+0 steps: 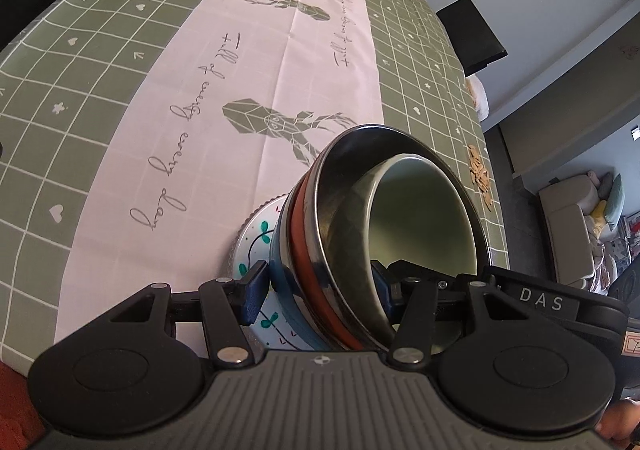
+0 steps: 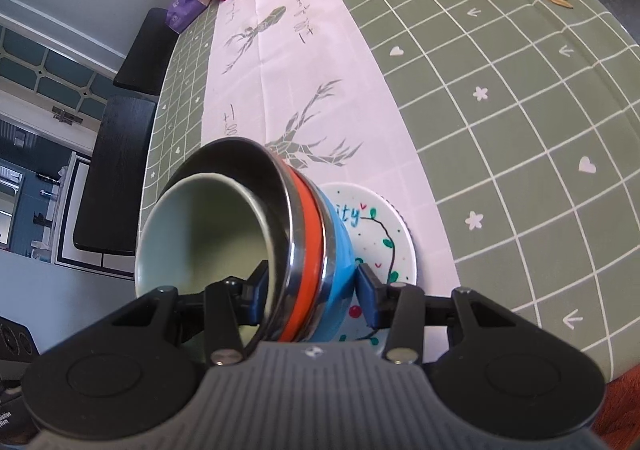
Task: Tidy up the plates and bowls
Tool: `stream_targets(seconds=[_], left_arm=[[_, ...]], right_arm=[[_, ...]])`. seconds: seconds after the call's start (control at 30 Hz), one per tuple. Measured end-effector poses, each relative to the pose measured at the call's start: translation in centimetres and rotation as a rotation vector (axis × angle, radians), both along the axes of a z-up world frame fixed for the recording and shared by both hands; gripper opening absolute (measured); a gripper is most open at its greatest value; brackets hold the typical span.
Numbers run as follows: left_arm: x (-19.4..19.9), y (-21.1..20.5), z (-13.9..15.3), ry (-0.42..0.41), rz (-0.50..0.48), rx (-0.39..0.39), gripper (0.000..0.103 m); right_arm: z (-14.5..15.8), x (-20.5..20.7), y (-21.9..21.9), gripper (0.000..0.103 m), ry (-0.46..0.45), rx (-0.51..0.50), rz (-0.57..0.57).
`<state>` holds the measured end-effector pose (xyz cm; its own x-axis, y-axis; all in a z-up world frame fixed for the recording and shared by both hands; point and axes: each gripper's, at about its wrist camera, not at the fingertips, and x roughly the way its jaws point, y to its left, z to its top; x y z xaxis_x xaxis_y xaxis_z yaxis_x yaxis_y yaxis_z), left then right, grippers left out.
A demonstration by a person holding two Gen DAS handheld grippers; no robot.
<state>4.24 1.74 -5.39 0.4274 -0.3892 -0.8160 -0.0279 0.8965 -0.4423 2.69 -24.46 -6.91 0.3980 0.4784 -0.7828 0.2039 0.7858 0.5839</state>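
Since the nested bowl stack (image 1: 360, 234) is rigid, smooth steel and prob. slippery w/ some weight, it is best gripped at the rim wall. It is clamped between both grippers, left (image 1: 320, 290) and right (image 2: 312, 290), fingers (image 2: 368, 298) straddling the wall, above the plate (image 2: 384, 238) on the table (image 2: 520, 129).

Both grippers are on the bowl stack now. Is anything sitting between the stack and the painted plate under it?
Nothing visible. The bowl stack, clamped by the left gripper and right gripper, sits tilted right over the painted plate. The plate's visible face is bare; the part behind the bowls is hidden.
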Motion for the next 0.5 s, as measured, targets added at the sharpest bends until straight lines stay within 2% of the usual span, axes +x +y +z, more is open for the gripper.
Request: stream_targets(seconds=[0.5], left_arm=[[0.0,-0.2,-1.1,0.027,-0.005,0.008,0.059]], right_arm=[[-1.2,0.4,0.1,0.044,0.036,-0.012,-0.001]])
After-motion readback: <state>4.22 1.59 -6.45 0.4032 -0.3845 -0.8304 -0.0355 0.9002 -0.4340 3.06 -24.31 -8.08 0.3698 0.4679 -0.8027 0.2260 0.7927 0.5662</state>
